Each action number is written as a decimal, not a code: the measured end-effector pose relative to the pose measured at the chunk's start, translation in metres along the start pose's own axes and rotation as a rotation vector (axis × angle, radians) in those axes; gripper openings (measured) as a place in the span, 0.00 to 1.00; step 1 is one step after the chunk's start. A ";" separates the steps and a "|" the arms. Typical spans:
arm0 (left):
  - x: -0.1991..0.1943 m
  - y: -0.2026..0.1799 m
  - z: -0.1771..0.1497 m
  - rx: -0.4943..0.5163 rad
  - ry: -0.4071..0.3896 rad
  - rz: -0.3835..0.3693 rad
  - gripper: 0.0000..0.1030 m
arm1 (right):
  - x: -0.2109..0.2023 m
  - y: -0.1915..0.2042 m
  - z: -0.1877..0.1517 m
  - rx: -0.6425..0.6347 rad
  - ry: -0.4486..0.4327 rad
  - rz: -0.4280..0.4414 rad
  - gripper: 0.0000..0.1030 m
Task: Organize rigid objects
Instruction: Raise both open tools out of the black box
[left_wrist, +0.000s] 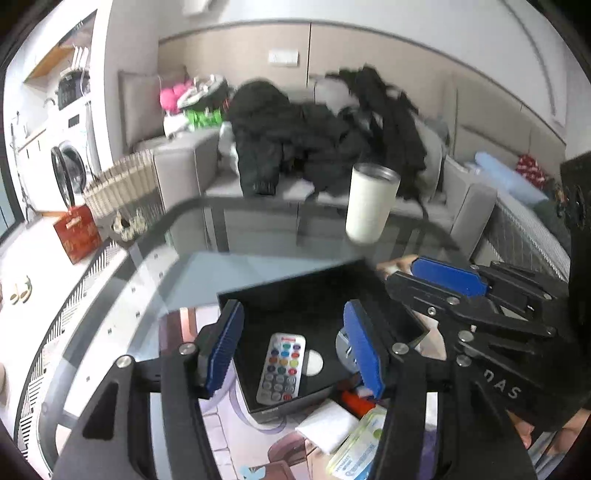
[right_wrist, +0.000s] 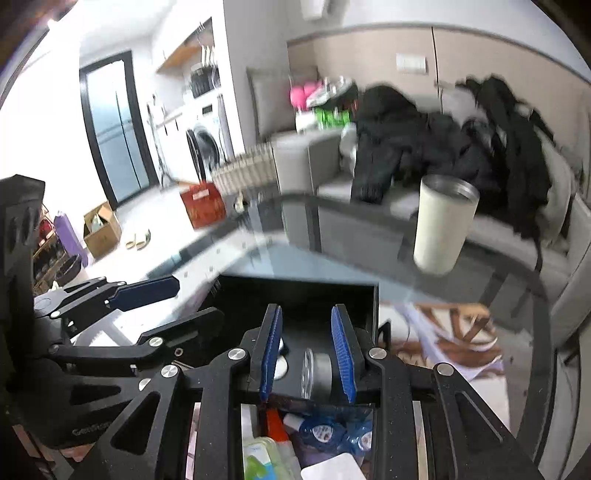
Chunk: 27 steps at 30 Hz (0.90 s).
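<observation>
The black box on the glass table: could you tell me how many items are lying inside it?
3 in the black box: a remote control at left, a white disc in the middle, a silver roll of tape at right. The grippers may hide others.

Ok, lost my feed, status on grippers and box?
Left gripper open, empty. Right gripper open, empty. Remote in black box. Tumbler beyond, clear.
</observation>
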<state>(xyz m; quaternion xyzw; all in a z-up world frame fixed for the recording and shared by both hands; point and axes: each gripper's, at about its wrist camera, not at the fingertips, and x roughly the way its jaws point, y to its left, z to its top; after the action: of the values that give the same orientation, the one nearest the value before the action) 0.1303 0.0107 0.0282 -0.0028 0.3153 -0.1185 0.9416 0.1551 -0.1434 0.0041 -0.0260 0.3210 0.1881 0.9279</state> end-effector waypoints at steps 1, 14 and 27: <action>-0.006 -0.001 0.001 0.008 -0.026 -0.005 0.57 | -0.008 0.002 0.001 -0.007 -0.029 -0.002 0.27; -0.091 -0.010 -0.006 0.011 -0.346 0.029 0.76 | -0.105 0.015 -0.001 -0.009 -0.350 0.001 0.38; -0.108 -0.023 -0.024 0.029 -0.354 0.001 0.78 | -0.150 0.016 -0.025 -0.060 -0.385 0.007 0.40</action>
<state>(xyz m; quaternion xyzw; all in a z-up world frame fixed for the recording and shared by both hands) 0.0276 0.0141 0.0752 -0.0098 0.1427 -0.1201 0.9824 0.0261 -0.1832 0.0764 -0.0160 0.1318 0.2023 0.9703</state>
